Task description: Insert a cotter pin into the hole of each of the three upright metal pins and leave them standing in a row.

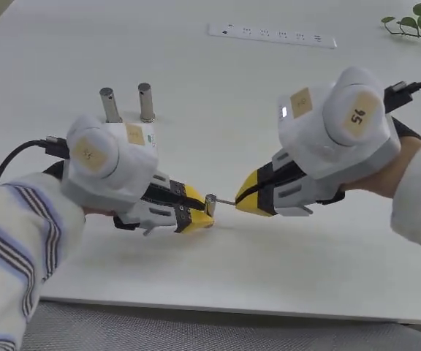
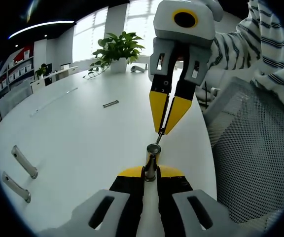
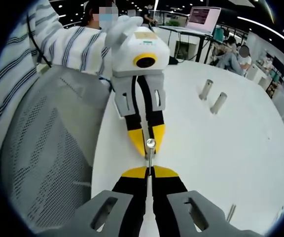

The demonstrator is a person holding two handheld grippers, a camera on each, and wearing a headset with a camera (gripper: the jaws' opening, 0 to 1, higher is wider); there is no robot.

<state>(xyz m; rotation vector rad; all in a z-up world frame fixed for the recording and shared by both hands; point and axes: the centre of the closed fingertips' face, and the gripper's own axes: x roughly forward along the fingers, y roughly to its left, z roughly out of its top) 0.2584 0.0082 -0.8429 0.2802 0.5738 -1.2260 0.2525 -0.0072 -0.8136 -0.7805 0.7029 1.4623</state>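
On the white table (image 1: 283, 110), in the head view, the left gripper (image 1: 202, 210) is squeezed tight around one metal pin (image 1: 211, 200), low down near the front edge. The right gripper (image 1: 241, 199) pinches a thin cotter pin (image 1: 225, 201) and points it at the top of that metal pin. The two other metal pins (image 1: 109, 104) stand upright side by side farther back, well apart from the work. In the left gripper view, the tip of the cotter pin is just beside the held pin's head. I cannot tell if it is in the hole. In the right gripper view, the cotter pin runs straight from the closed jaws toward the metal pin. I think this is the push-in step for this pin. Next, the cotter pin must line up with the small hole and slide gently through.
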